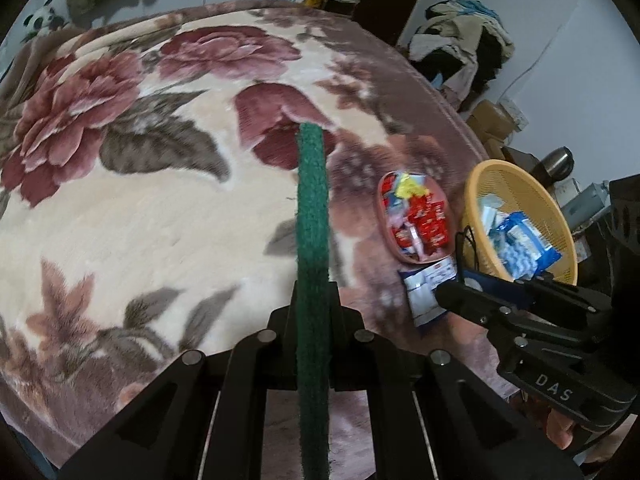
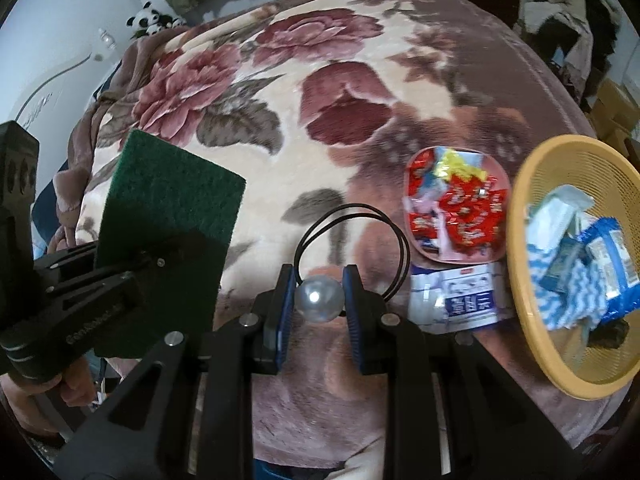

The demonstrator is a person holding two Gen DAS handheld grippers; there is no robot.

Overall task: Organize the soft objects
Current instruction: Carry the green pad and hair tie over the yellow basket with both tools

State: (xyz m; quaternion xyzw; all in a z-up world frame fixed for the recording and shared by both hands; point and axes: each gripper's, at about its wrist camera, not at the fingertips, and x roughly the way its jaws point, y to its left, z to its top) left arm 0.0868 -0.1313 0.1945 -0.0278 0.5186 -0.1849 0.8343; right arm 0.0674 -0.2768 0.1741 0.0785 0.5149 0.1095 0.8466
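Left gripper (image 1: pixel 313 304): black jaws clamped on a green scouring pad (image 1: pixel 313 216), held upright. The left wrist view shows the pad edge-on, a thin fuzzy strip running up the middle; the right wrist view shows its broad flat face (image 2: pixel 172 200), rectangular, coarse-fibred, dark green, with the left gripper (image 2: pixel 160 256) gripping its lower part.

Right gripper (image 2: pixel 319 300): blue-padded jaws closed on a clear round bead (image 2: pixel 319 299), glossy, with a bright reflection. Thin black elastic loops (image 2: pixel 356 236) rise from the bead and arch beyond the fingertips. In the left wrist view the right gripper (image 1: pixel 472 280) shows from the side only; the bead is not visible there, only a bit of black loop.

Surroundings, both views:
- Plush blanket (image 1: pixel 160 200), cream with large red flowers and grey-brown leaves, mauve border, covering the bed.
- Pink shallow dish (image 2: pixel 505 178), rounded corners, filled with red, yellow and white crinkled packets; lies on the blanket's mauve border.
- White and blue packet (image 2: pixel 460 300), flat on the blanket, just beside the dish.
- Yellow mesh basket (image 2: pixel 520 216), plastic, round, tilted, right of the dish; holds blue and white soft packs and a wavy-striped cloth.
- Panda plush toys (image 2: pixel 148 20) at the far edge of the bed.
- Heap of clothes (image 1: pixel 464 44) at the far right.
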